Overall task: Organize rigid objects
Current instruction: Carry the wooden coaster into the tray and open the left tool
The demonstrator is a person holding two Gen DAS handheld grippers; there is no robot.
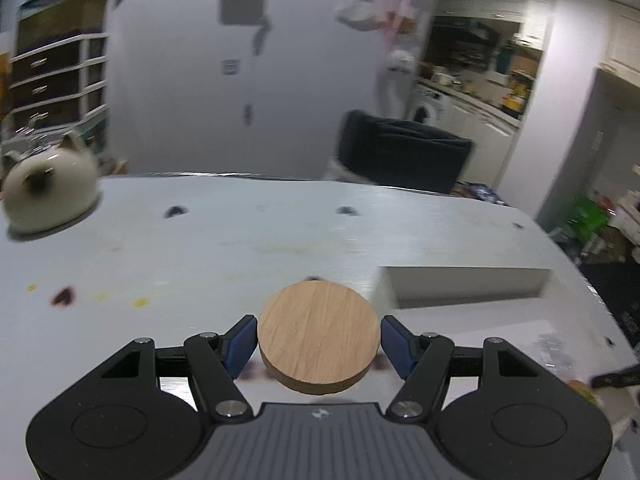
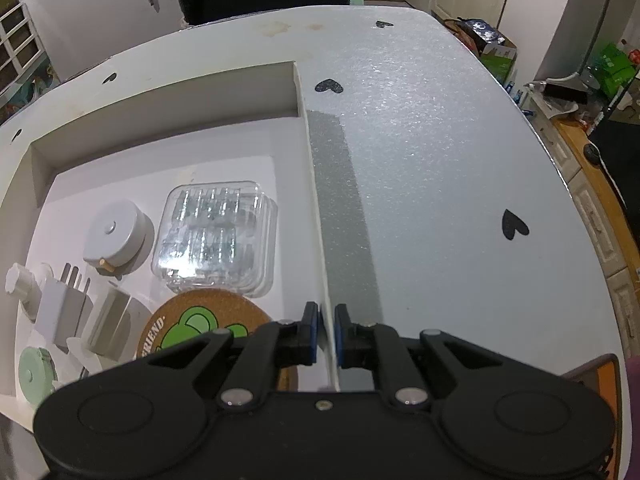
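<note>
A: Where is the wooden disc (image 1: 319,334)?

B: It sits between the blue pads (image 1: 243,344) of your left gripper (image 1: 319,340), lifted above the white table (image 1: 240,240), flat face up. The jaws stand fairly wide and press on its two opposite edges, so you hold it.

A: And what lies past it?

B: Just beyond the disc and to the right you see the wall of the white box (image 1: 464,284). Far to the left on the table stands a cream cat-shaped pot (image 1: 50,190). A dark chair (image 1: 404,152) stands behind the table's far edge.

A: My right gripper (image 2: 326,334)?

B: Its jaws are nearly closed and pinch the thin right wall of the box (image 2: 316,200) between them. Inside the box, just left of that gripper, lies a cork coaster with a green figure (image 2: 192,320); part of it is hidden by the gripper. Beyond it lies a clear plastic case (image 2: 216,236), and left of that a white round tin (image 2: 116,236). Further left are a white plug (image 2: 60,312), a grey block (image 2: 106,328) and a pale green round thing (image 2: 34,376) near the box's near corner
</note>
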